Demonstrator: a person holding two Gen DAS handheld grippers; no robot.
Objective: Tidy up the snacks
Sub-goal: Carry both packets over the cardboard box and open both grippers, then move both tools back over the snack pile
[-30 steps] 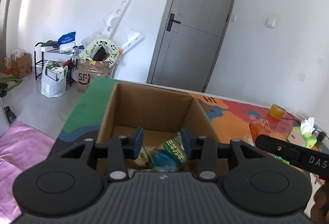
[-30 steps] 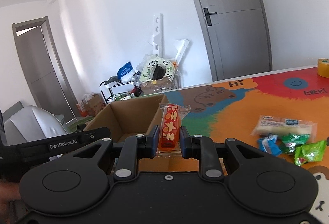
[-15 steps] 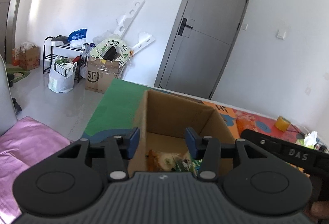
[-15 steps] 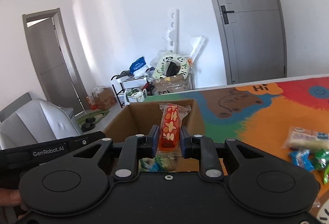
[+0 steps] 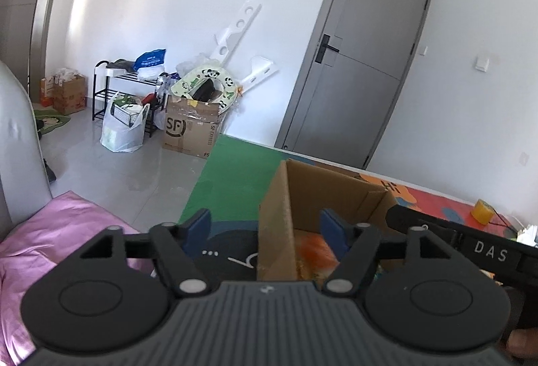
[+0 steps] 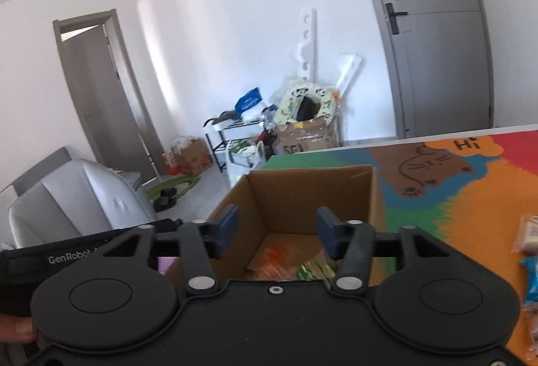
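An open cardboard box (image 6: 302,191) stands on the colourful mat (image 6: 470,198). Inside lie an orange-red snack packet (image 6: 272,260) and a green one (image 6: 316,268). My right gripper (image 6: 277,230) hovers over the box's near side, its jaws opening with nothing between the pads. In the left wrist view my left gripper (image 5: 265,230) is at the box's (image 5: 322,184) left corner. Its jaws are opening and the box wall shows between the fingers, untouched. Orange wrapping (image 5: 312,248) shows on the box floor. Loose snacks (image 6: 528,231) lie on the mat at the right.
A yellow tape roll (image 5: 481,214) sits far right on the mat. The table's left edge drops to a grey floor with a pink cloth (image 5: 50,231) and a grey chair (image 6: 84,198). Boxes and bags (image 5: 191,130) crowd the far wall beside a grey door (image 5: 353,80).
My right gripper has opened and the orange-red packet has dropped from it into the box. My left gripper has opened wider. Both have shifted left across the box.
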